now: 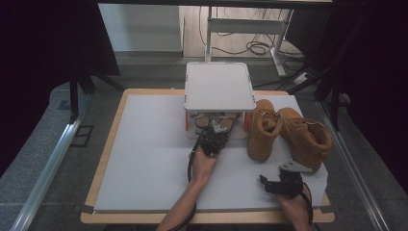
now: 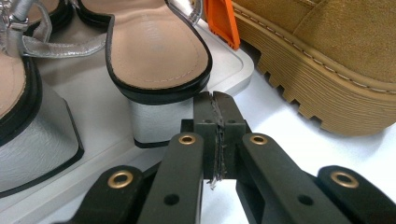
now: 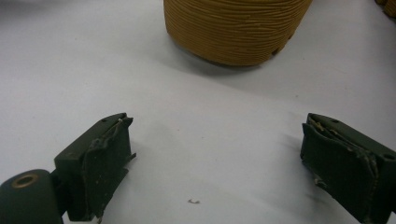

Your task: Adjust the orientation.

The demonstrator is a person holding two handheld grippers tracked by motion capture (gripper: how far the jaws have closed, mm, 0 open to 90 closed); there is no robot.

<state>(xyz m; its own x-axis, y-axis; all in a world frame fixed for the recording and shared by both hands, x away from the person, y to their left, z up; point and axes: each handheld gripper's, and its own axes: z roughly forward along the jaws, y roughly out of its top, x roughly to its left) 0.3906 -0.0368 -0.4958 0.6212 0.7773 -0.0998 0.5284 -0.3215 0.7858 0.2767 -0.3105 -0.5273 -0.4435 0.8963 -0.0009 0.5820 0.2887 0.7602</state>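
A pair of silver block-heel sandals stands on the lower shelf (image 2: 236,70) of a small white rack (image 1: 219,86). One sandal (image 2: 156,51) is straight ahead in the left gripper view and the other sandal (image 2: 23,116) is at the left. My left gripper (image 2: 215,100) is shut with nothing between its pads, its tips just right of the nearer sandal's silver heel (image 2: 156,123). In the high view the left gripper (image 1: 216,127) points into the rack's front. My right gripper (image 3: 217,121) is open wide over the white mat, facing a tan boot's heel (image 3: 233,28).
Two tan boots (image 1: 262,132) (image 1: 308,137) stand right of the rack, one ridged sole (image 2: 327,88) close beside my left gripper. An orange rack post (image 2: 223,21) stands between the shelf and that boot. The right gripper (image 1: 285,175) is near the mat's (image 1: 149,159) front right corner.
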